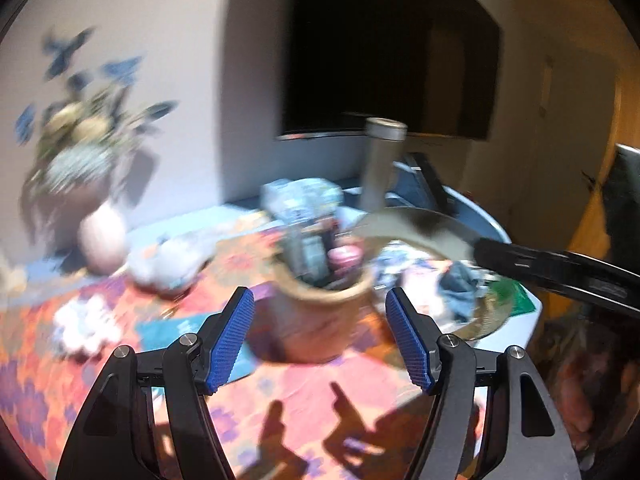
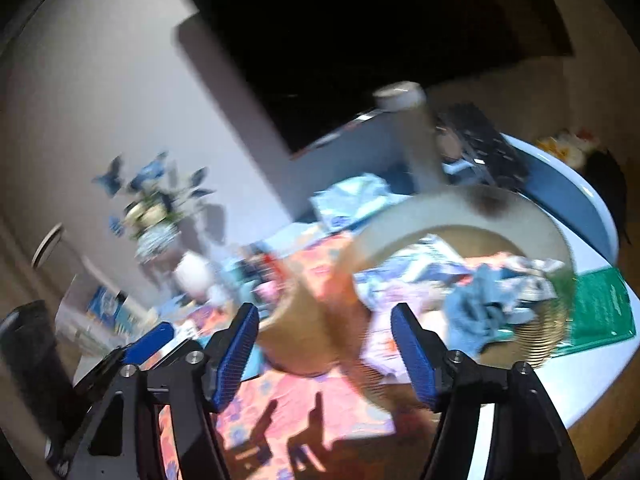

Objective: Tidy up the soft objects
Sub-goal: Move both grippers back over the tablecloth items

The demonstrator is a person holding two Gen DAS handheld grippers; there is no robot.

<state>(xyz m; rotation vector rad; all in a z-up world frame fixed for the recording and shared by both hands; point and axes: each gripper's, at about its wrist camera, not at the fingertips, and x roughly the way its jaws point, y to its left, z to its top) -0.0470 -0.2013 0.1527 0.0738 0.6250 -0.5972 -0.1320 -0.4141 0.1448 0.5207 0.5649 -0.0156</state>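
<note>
Both views motion-blurred, small detail unreliable.

Left wrist view: left hand-held gripper (image 1: 320, 336) jaws well apart, nothing between pads. Basket (image 1: 320, 312) sits dead ahead, just beyond the fingertips, upright, stuffed with blurry items. Blue cloth (image 1: 460, 288) lies right of the basket on a gold tray (image 1: 492, 316). White soft lump (image 1: 168, 264) left of the basket.

Right wrist view: right hand-held gripper (image 2: 324, 352) also wide, empty. Basket (image 2: 304, 332) just ahead, slightly left of centre. Cloth (image 2: 476, 308) right of the basket, crumpled, no clear long axis.

Judgement: right gripper is nearer the cloth; left is better lined up on the basket.
</note>
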